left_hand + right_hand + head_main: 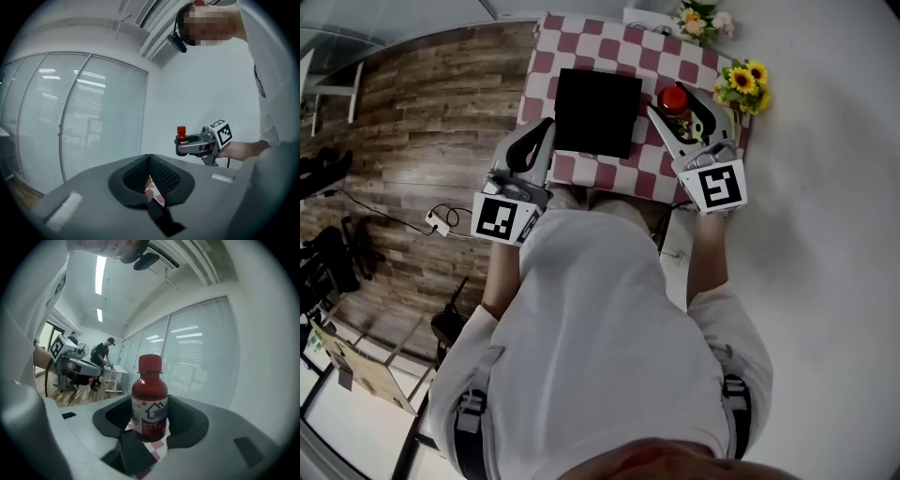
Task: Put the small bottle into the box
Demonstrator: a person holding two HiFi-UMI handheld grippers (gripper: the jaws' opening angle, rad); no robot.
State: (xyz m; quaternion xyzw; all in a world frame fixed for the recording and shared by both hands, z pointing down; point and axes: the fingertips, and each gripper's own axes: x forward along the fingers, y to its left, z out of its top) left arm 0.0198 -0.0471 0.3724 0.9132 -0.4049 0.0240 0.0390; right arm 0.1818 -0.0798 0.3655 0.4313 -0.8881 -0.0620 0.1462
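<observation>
While clamping the small red-capped dark-red bottle upright at its labelled waist in the right gripper's fingers, holds it at three o'clock of the flat black box, above the red-and-white checked surface. Looks light, rigid, slick; best gripped on the label. Shows the left gripper's fingers pressed together, empty.

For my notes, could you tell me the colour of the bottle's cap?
Red cap, best seen in the right gripper view.

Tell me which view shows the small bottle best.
Right gripper view: the small bottle stands upright between the jaws, label plain. Head view shows mostly its cap; left gripper view shows it small, distant.
</observation>
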